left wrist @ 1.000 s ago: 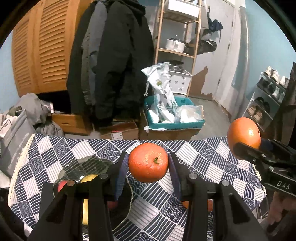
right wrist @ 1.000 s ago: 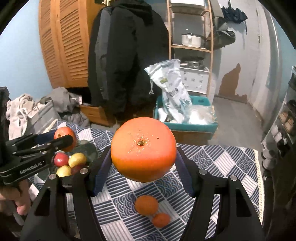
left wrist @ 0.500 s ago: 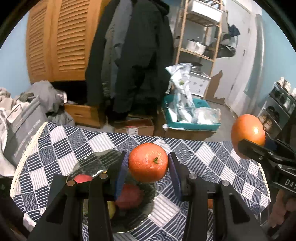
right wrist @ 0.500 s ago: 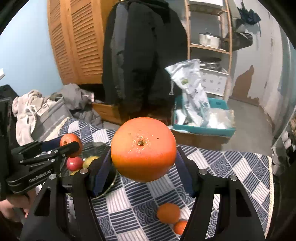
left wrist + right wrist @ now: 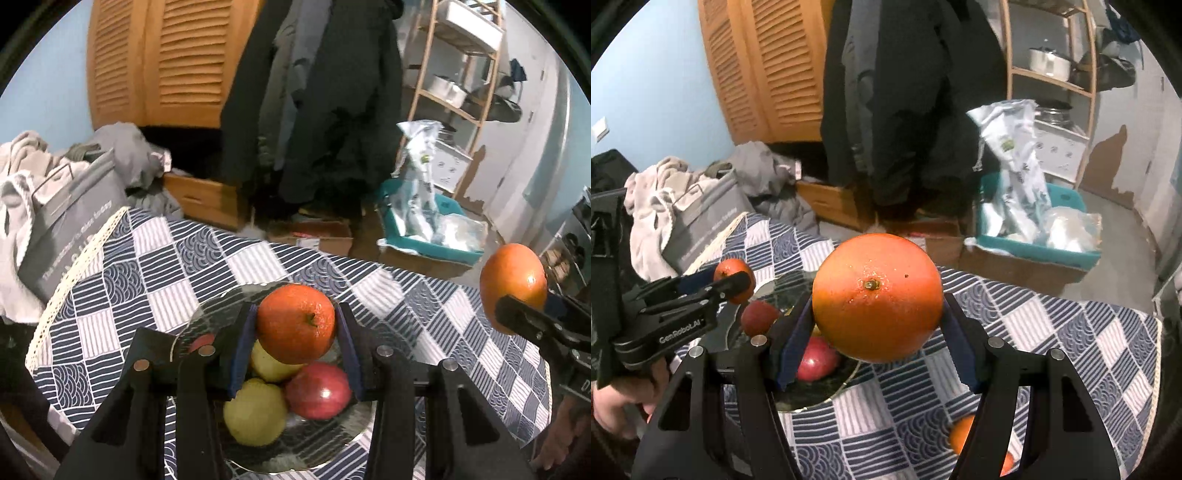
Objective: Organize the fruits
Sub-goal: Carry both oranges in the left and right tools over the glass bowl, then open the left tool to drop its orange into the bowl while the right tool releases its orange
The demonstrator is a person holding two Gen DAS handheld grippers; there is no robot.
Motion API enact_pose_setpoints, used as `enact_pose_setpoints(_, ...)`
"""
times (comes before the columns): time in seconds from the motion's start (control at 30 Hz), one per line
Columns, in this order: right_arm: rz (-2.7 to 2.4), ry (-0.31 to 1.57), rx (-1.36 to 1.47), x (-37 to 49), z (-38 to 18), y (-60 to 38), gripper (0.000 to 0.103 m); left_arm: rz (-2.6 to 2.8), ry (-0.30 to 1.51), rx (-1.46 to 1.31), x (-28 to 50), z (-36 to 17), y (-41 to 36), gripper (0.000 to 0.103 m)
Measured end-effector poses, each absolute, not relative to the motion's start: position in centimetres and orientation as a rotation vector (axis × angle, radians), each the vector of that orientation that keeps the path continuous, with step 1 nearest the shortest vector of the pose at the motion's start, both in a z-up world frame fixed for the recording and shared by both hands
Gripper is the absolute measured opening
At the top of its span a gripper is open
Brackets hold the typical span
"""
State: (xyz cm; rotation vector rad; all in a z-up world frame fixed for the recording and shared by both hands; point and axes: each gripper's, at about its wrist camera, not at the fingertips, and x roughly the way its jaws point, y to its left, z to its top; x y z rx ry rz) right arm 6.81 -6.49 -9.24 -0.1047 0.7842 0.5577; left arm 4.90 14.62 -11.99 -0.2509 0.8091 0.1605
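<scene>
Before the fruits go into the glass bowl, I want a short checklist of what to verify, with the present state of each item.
1. Left hand-held gripper shut on the small orange: ok.
2. Right hand-held gripper shut on the big orange: ok.
3. Small orange above the glass bowl: ok.
4. Big orange above the bowl: not ok, mostly beside its rim.
5. Free room in the bowl beside the red apple and yellow fruits: cannot tell.
6. Loose oranges left on the tablecloth: not ok, still outside.
</scene>
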Motion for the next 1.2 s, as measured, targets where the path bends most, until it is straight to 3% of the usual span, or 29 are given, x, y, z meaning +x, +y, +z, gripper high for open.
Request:
enact_pose_setpoints(0.8, 0.655, 1.000, -0.176, 10.3, -19.3, 1.0, 0.068, 0.224, 1.002, -0.365, 7.7, -20.2, 18.6, 0.044)
enact_pose_setpoints(1.2, 0.664, 1.066, -0.169, 11.3, -21.7, 1.5, 0.068, 0.214, 1.018, -0.371, 8.3, -21.3, 18.5, 0.046)
